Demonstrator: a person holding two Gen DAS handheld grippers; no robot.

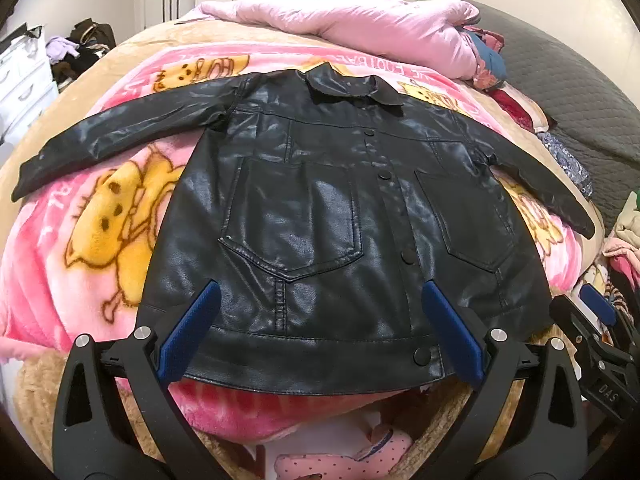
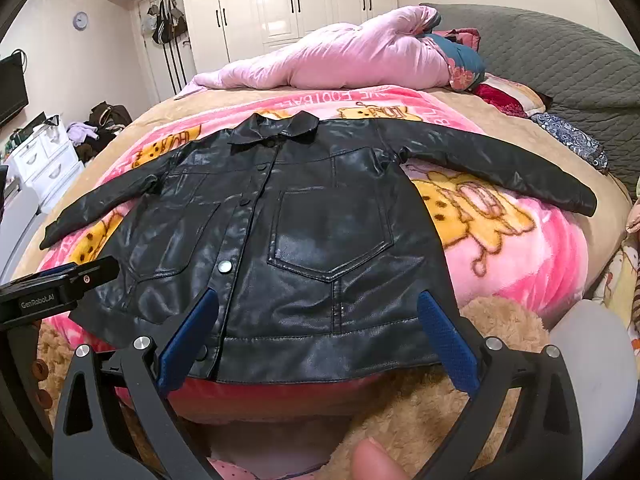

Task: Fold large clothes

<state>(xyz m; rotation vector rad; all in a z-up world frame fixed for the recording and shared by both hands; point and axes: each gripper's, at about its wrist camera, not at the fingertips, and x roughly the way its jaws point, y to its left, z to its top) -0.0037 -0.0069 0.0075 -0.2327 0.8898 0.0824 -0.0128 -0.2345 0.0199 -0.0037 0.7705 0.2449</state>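
A black leather jacket (image 1: 320, 208) lies flat, front up and buttoned, on a pink cartoon blanket (image 1: 96, 240), collar away from me, both sleeves spread out to the sides. It also shows in the right wrist view (image 2: 304, 232). My left gripper (image 1: 320, 292) is open and empty, hovering over the jacket's bottom hem on its left half. My right gripper (image 2: 318, 300) is open and empty over the hem on the right half. The right gripper also shows at the right edge of the left wrist view (image 1: 596, 320).
A bundled pink duvet (image 2: 340, 60) lies across the far side of the bed. A grey quilted headboard (image 2: 560, 64) stands at the right. A white drawer unit (image 2: 44, 164) with heaped clothes is at the left. Folded cloths (image 1: 628, 232) lie at the right edge.
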